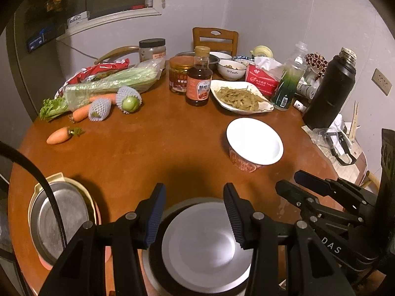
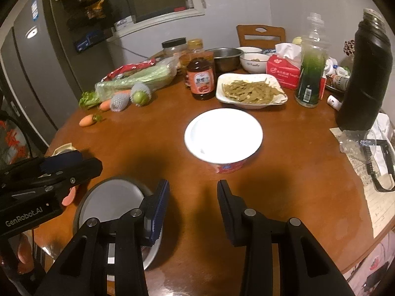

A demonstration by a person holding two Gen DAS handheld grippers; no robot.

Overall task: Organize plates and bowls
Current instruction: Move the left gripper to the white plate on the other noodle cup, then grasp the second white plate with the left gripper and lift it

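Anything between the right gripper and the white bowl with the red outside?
Nothing visible. Bare wooden table lies between the open right gripper and the white bowl with the red outside.

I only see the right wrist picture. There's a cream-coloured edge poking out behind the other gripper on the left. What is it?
Observer: It's the rim of a cream plate. The left wrist view shows a round steel plate lying on top of it.
Operator: Wow, a stack! And is the other gripper grabbing that bowl next to my jaws?
Observer: No. In the left wrist view the left gripper hangs above the grey-rimmed white bowl with its jaws apart, not clamped on the rim.
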